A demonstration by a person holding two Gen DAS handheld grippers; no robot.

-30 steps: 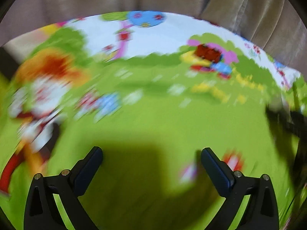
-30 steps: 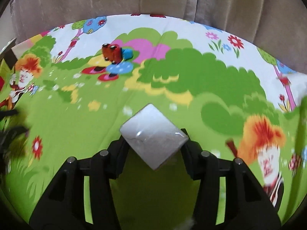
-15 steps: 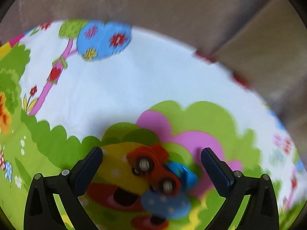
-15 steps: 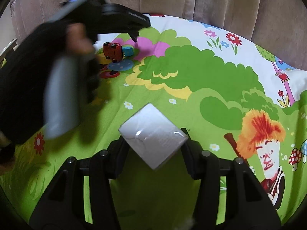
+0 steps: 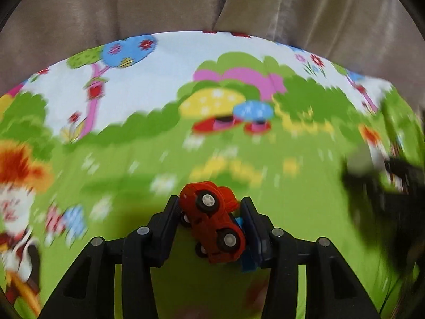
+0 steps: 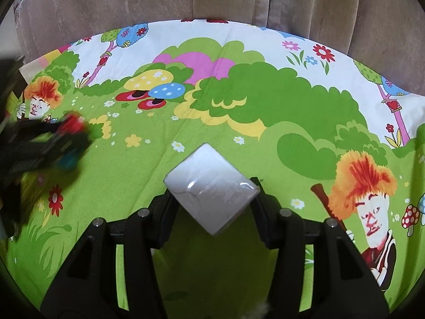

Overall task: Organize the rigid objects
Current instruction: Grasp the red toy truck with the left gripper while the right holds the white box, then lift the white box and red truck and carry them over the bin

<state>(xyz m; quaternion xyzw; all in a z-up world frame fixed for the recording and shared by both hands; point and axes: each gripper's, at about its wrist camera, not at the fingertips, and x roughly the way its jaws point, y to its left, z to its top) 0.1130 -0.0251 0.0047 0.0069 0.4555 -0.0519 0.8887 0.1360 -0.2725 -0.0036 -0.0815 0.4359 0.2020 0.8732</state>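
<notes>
We have a small red plastic toy car point(image 5: 212, 226) with black wheels and a blue part on one side clamped in our left tongs point(image 5: 209, 226). Their jaws have just been closing, and now the pads press on its two flanks, the car lying on its side with the wheels turned toward the camera. It hangs clear of the cloth below. Our right tongs point(image 6: 212, 202) are clamped on a pale grey block with a glossy wrapped face point(image 6: 211, 187), held corner-up like a diamond, also off the surface.

We judge both things light and stiff, so neither should sag or crush under a moderate squeeze. The car is awkward: its wheels can roll and its moulded body offers few flat faces, so the flanks between the wheels seem to us the safest hold, and a grip on a wheel might let it twist. The block looks slick, and held by its corners it could pivot; taking it across two flat faces would be steadier.

Beneath us lies a bright cartoon-printed cloth point(image 6: 148, 186), mostly green with trees, mushrooms and orange-haired figures, covering the table. It shows soft creases, so small things set down may tip a little. Behind it hang beige curtains point(image 6: 132, 0). In the right view our left tongs appear as a dark blur at the left edge.
</notes>
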